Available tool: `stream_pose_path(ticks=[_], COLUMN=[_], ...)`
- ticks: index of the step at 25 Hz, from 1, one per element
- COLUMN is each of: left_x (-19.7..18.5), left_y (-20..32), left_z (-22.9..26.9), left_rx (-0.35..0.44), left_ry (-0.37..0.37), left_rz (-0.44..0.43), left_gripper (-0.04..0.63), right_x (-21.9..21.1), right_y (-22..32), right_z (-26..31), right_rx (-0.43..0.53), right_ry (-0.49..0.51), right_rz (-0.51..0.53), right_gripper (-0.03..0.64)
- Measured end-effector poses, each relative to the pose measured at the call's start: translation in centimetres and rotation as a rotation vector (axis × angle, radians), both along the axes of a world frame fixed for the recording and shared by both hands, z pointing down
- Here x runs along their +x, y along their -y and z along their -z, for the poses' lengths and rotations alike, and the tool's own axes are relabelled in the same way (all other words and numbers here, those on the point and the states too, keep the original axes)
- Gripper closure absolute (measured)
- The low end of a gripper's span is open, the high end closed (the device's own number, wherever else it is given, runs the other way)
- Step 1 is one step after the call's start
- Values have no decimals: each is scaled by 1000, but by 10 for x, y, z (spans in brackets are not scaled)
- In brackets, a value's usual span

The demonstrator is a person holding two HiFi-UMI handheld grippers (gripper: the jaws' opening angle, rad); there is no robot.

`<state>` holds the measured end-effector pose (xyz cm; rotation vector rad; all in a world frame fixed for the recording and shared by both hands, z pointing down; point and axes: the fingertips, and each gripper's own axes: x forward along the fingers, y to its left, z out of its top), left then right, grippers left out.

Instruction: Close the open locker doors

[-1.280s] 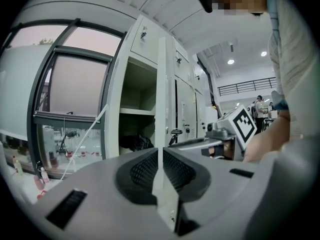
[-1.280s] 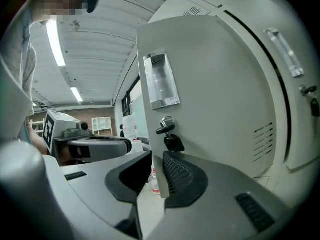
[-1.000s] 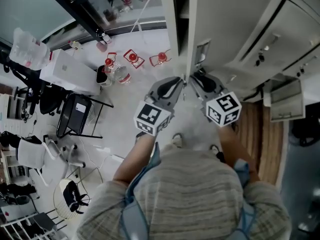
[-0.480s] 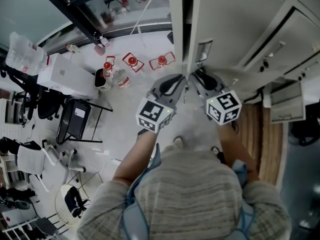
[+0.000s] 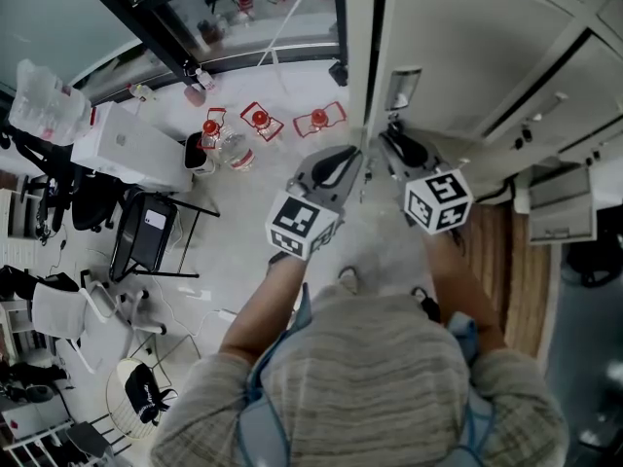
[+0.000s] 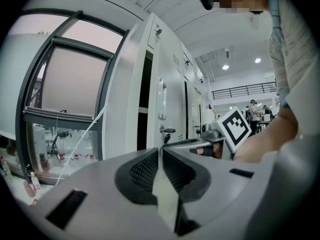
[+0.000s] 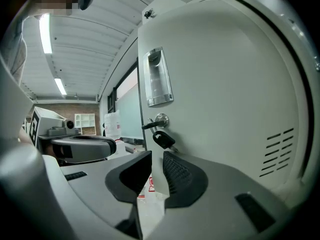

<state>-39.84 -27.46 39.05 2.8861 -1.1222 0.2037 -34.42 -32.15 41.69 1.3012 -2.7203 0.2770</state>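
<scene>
A white locker door [image 5: 467, 56] stands almost flush with its cabinet. It has a recessed metal handle [image 5: 404, 88] and, below that, a lock with a black key [image 7: 162, 139] hanging in it. My right gripper [image 5: 389, 144] rests its tips against the door near its free edge, just under the key. Its jaws [image 7: 156, 156] are slightly apart with nothing gripped. My left gripper [image 5: 350, 159] hovers beside it, off the door's edge, with its pads [image 6: 161, 151] meeting at the tip and empty. The door [image 6: 167, 99] shows edge-on in the left gripper view.
More closed lockers [image 5: 545, 95] run to the right, with an open grey box [image 5: 557, 197] low beside them. On the floor to the left are red-framed items [image 5: 258, 117], a white box [image 5: 131, 144] and a black chair [image 5: 146, 222]. A glass wall lies beyond.
The door has swung further toward the cabinet, narrowing the dark gap. My right gripper has followed it forward. The left gripper has barely shifted.
</scene>
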Motion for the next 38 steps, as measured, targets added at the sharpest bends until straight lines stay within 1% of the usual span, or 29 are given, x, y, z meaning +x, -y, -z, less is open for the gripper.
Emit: stream_pose_path(ticks=[6, 12, 24, 38], left_x=[-3, -6, -2, 1], left_y=[4, 11, 19, 22], left_z=[-2, -1, -9, -15], left_rx=[-3, -5, -22, -34], left_ry=[2, 2, 5, 3], left_rz=[-3, -6, -15, -18], left_gripper=[584, 584, 584, 584], right_x=[-2, -1, -2, -2], right_y=[15, 29, 46, 47], right_z=[-4, -6, -8, -10], right_rx=[2, -3, -10, -11], right_ry=[-18, -10, -12, -7], right_rz=[-31, -57, -55, -56], right_gripper=[551, 551, 551, 551])
